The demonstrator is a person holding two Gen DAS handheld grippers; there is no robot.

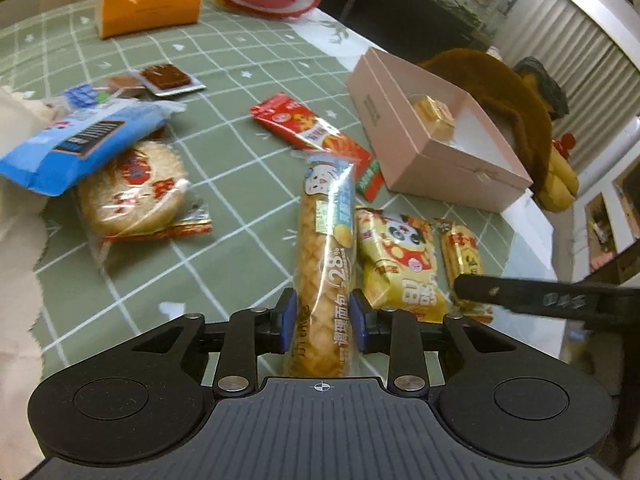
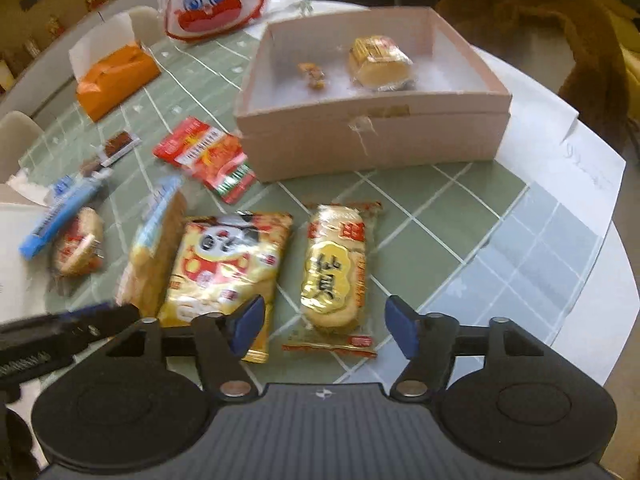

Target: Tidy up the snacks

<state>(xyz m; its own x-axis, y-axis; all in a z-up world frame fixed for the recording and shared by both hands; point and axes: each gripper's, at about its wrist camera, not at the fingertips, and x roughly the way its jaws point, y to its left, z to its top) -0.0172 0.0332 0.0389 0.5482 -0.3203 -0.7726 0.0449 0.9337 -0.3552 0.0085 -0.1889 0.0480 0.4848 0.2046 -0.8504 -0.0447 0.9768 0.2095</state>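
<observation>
left gripper [image 1: 323, 322] straddled long bread pack [image 1: 326, 264], pads just beside it, not visibly pinching. right gripper [image 2: 324, 326] spread, rice cracker pack [image 2: 335, 276] lay between fingers, untouched.

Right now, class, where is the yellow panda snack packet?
In both wrist views, the yellow panda snack packet lies on the green checked tablecloth, between the long bread packet and the gold rice-cracker packet.

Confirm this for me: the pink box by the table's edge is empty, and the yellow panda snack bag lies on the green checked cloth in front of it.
Not quite. The pink box is not empty: the right wrist view shows a yellow wrapped snack and a small orange item inside it. The rest stands: the yellow panda snack bag lies on the green checked cloth in front of the box.
</observation>
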